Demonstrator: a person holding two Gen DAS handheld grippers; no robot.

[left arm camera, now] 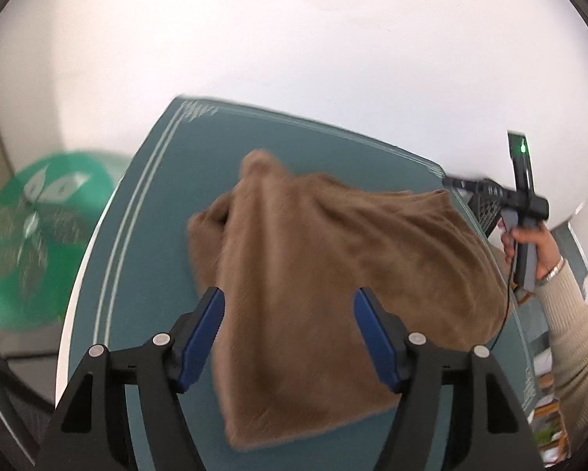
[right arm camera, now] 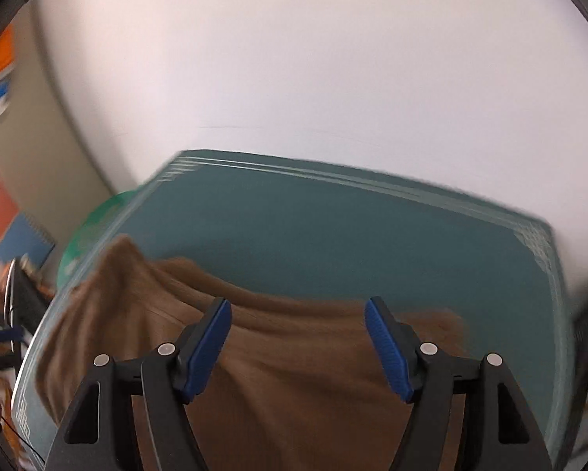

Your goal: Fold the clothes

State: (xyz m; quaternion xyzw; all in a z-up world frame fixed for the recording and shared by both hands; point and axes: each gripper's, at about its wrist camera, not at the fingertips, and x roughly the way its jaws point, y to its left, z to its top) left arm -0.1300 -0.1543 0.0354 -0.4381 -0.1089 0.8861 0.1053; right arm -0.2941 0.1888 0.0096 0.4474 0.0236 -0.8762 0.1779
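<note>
Left gripper (left arm camera: 290,333) — jaws wide, empty (right gripper (right arm camera: 297,339) too) — above brown cloth (left arm camera: 313,274).

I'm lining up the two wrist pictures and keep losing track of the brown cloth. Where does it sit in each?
Left wrist view: the brown cloth fills the centre, rumpled on the teal mat, running down between the open tool's fingers.
Right wrist view: the brown cloth spreads across the lower left and bottom.
Shared landmark: the mat's white-striped far edge.
</note>
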